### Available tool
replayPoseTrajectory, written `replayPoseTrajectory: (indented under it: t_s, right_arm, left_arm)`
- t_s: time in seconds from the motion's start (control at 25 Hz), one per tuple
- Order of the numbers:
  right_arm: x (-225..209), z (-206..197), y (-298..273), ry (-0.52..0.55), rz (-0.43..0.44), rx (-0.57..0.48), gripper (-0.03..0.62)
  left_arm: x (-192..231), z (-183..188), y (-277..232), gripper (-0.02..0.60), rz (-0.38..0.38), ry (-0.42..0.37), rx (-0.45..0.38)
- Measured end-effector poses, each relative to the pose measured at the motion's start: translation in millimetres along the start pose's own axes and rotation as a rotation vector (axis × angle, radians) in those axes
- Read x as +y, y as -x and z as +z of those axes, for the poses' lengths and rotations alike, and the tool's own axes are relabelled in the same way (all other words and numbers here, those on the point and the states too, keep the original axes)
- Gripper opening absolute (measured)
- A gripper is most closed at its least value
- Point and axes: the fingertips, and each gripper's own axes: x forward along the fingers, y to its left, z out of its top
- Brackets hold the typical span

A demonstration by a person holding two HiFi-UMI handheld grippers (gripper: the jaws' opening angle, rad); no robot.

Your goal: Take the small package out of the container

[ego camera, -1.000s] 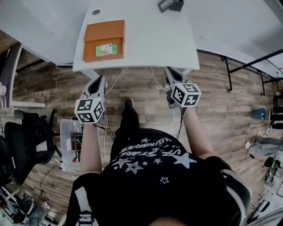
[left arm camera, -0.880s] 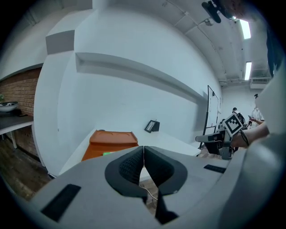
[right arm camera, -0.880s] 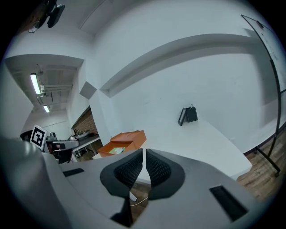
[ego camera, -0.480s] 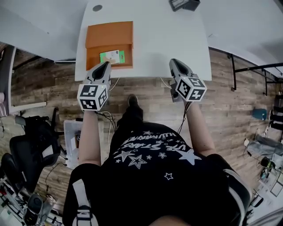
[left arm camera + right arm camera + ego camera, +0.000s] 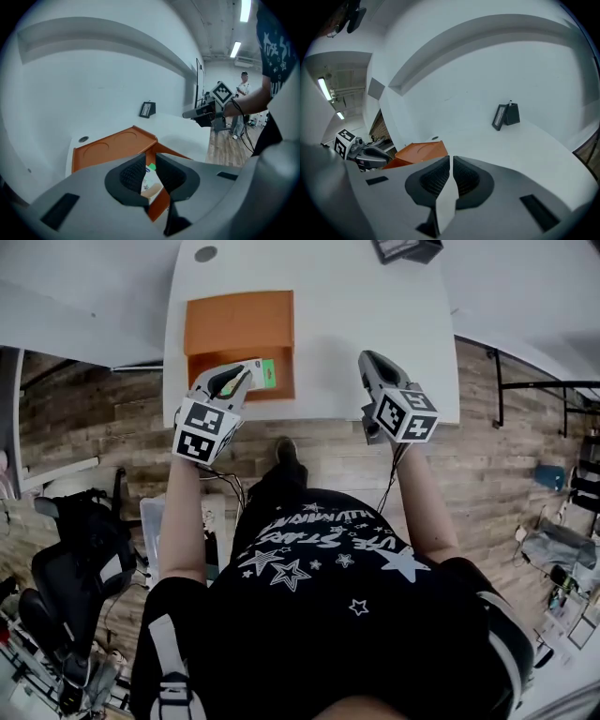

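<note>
An orange container (image 5: 239, 324) stands open on the white table (image 5: 328, 324), its lid folded back. Inside its front part lies the small package (image 5: 265, 373), white with a green patch. My left gripper (image 5: 236, 381) hangs over the container's near wall, tips just left of the package. Its jaws are opening, a narrow gap with nothing between the pads. In the left gripper view the package (image 5: 147, 180) shows through the gap of the left gripper (image 5: 150, 160). My right gripper (image 5: 368, 360) is shut and empty over bare table, to the right of the container (image 5: 419, 152).
A black device (image 5: 405, 249) stands at the table's far edge, and a round cable hole (image 5: 205, 254) sits behind the container. The table's near edge runs just under both grippers. A black chair (image 5: 80, 554) and a plastic bin (image 5: 150, 521) are on the floor at left.
Both grippers have moved forward from below the table's edge to over the table. The left one has reached the container's near wall beside the package.
</note>
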Motion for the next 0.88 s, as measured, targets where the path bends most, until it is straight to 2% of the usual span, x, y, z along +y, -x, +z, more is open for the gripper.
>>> replayPoseTrajectory:
  t_s: [0.12, 0.24, 0.44, 0.64, 0.88]
  right_arm:
    - [8, 4, -20, 0.009, 0.014, 0.011, 0.052]
    - [15, 6, -37, 0.015, 0.027, 0.023, 0.052]
    - [22, 10, -56, 0.019, 0.033, 0.032, 0.052]
    - [19, 10, -69, 0.007, 0.012, 0.033, 0.053]
    - [10, 9, -69, -0.005, -0.003, 0.028, 0.054]
  left_arm:
    - [6, -13, -13, 0.174, -0.077, -0.081, 0.092]
    - [8, -27, -24, 0.231, -0.138, -0.167, 0.186]
    - [11, -42, -39, 0.331, -0.199, -0.279, 0.275]
    - [12, -65, -47, 0.357, -0.308, -0.353, 0.418]
    - [10, -76, -58, 0.365, -0.349, -0.417, 0.500]
